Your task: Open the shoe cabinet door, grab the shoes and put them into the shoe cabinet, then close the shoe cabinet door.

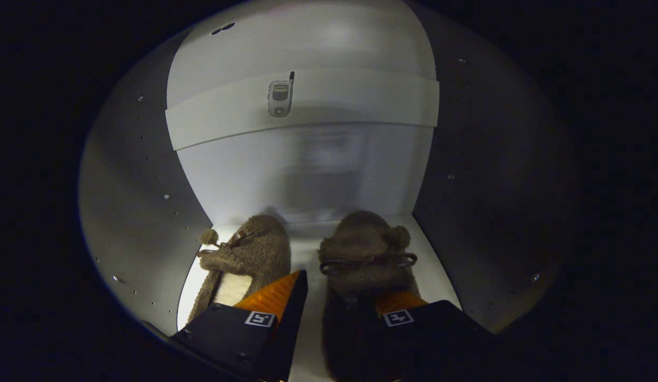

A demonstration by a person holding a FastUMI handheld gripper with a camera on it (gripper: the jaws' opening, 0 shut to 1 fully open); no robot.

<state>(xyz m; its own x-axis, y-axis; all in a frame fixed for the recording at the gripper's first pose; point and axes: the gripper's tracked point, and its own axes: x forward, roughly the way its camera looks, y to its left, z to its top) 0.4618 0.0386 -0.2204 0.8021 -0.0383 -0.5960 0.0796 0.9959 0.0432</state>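
The white shoe cabinet [318, 175] takes up the whole scene, looked into from its open front: pale back wall, grey side walls [138, 180] dotted with rows of shelf-pin holes, and a white shelf board [360, 101] crossing above. On that board lies a small silver flip phone [280, 97], well apart from the work below.

On the white cabinet floor [307, 254] stand two brown fuzzy slippers with pompoms and little wire spectacles on the toes, side by side, toes towards the back wall. The left slipper [254, 252] sits close to the left side wall, its cream lining showing at the heel; the right slipper [366, 249] sits near the right wall. A narrow strip of bare floor runs between them. So the shoes are already inside the cabinet, probably set deep enough for the door to swing shut.

The hand-held gripper [339, 297] is low over the heels, its fingers spread apart. One finger lies over the left slipper's inner edge, the other over the right slipper's heel. Whether either presses on a slipper I cannot tell; they do not look clamped on anything.

Room is tight sideways, with walls close on both flanks and the shelf overhead. The clear way out appears to be straight back through the front opening, and the door is not yet closed.
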